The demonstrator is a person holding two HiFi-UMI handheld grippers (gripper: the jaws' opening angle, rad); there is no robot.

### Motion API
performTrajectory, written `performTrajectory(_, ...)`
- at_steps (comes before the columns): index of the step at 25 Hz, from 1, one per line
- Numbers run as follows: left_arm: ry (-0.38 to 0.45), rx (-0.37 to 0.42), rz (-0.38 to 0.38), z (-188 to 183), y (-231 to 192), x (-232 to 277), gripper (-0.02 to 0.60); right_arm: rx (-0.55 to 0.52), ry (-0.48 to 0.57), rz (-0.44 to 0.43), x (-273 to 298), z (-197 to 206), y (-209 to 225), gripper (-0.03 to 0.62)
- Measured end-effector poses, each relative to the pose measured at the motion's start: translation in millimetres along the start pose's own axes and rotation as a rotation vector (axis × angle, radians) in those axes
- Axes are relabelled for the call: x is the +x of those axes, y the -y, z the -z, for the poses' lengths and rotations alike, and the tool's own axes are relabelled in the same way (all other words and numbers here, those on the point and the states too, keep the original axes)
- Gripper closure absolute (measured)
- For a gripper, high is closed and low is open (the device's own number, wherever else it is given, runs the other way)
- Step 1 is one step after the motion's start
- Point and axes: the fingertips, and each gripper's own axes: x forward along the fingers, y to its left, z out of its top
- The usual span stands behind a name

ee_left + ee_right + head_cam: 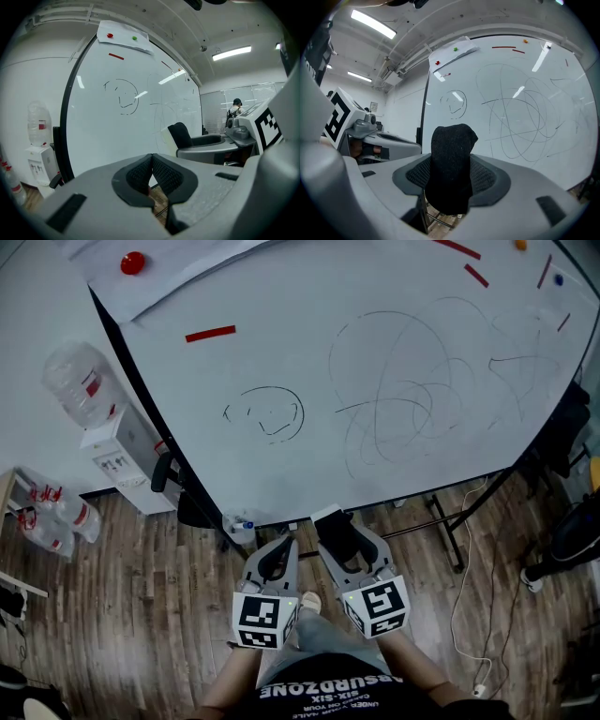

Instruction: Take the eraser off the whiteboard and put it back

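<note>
Facing whiteboard (375, 381) | right claw (451, 174) clamps black felt eraser (452, 154) | left claw (151, 169) together, empty

The large white whiteboard (394, 456) stands ahead on the wooden plank floor (122, 615), with its lower edge nearest the two grippers. The left gripper (151, 164), jaws together around nothing, sits just left of the right gripper (451, 176). The right one clamps the black felt eraser (452, 140) upright, close before the board's lower edge; whether they touch cannot be told. A white paper sheet (187, 263) lies over the board's upper left corner, with a round red magnet (132, 262) on it and a red strip magnet (210, 333) below. Left of the board stands a white water dispenser (117, 451) with a clear plastic bottle (80, 381) on top.
</note>
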Motion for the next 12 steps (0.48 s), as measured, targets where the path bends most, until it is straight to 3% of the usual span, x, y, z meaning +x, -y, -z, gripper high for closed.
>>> performTrajectory(12,0.005,0.002,-0.003,-0.7,-0.5,-0.4,0.574,-0.007,0.002,-0.007,0.2,-1.7,-0.7,0.358)
